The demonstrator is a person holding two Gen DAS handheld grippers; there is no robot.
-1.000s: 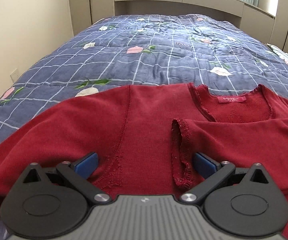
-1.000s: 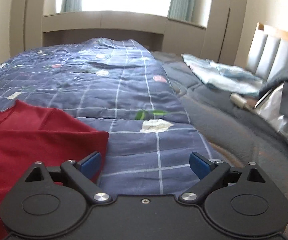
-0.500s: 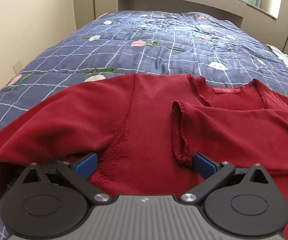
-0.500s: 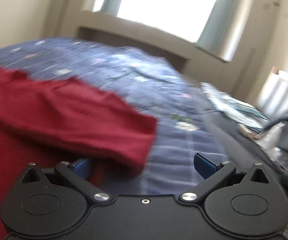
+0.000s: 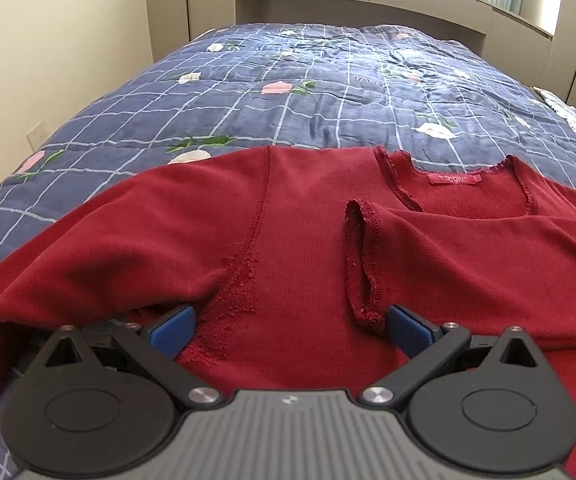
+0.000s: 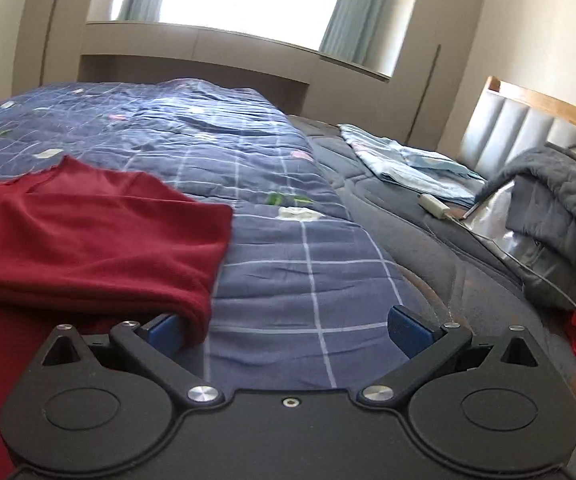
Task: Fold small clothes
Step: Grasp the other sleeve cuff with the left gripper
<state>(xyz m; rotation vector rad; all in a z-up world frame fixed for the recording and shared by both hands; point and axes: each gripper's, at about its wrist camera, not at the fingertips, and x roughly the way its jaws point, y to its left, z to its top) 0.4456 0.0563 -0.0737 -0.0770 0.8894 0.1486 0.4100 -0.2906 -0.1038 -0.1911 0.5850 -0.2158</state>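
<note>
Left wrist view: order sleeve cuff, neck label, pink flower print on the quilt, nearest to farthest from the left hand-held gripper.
From the left hand-held gripper:
1. Sleeve cuff, just ahead of the right finger, lying on the red top.
2. Neck label, further up, right of centre, inside the neckline.
3. Pink flower print, well beyond the top, mid-quilt, slightly left.

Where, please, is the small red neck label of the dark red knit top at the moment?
In the left wrist view, the small red neck label sits inside the back neckline of the dark red knit top, upper right of centre, beyond the folded-over sleeve cuff.
</note>
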